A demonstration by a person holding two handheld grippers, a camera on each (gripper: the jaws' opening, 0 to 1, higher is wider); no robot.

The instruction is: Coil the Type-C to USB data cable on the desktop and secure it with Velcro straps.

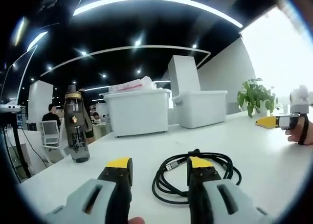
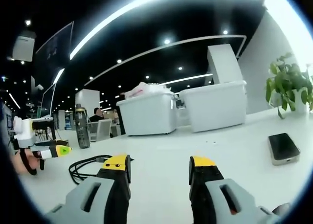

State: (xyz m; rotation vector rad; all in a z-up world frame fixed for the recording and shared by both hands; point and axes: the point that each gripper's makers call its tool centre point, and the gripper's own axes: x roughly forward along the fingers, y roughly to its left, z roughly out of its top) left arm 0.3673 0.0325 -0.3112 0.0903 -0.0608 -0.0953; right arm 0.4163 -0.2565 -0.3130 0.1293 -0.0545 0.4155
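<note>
Black cable (image 1: 195,177) coiled loose on white desk (image 1: 259,150), USB end up top-left, lying just ahead of left gripper (image 1: 159,168); jaws spread wide, empty. Right gripper (image 2: 159,165) also spread, empty, w/ phone (image 2: 283,147) to its right.

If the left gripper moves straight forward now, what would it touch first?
Most likely the black cable: its coil lies on the white desk just ahead of the open left gripper, around the right jaw tip. Depth is hard to judge.
</note>
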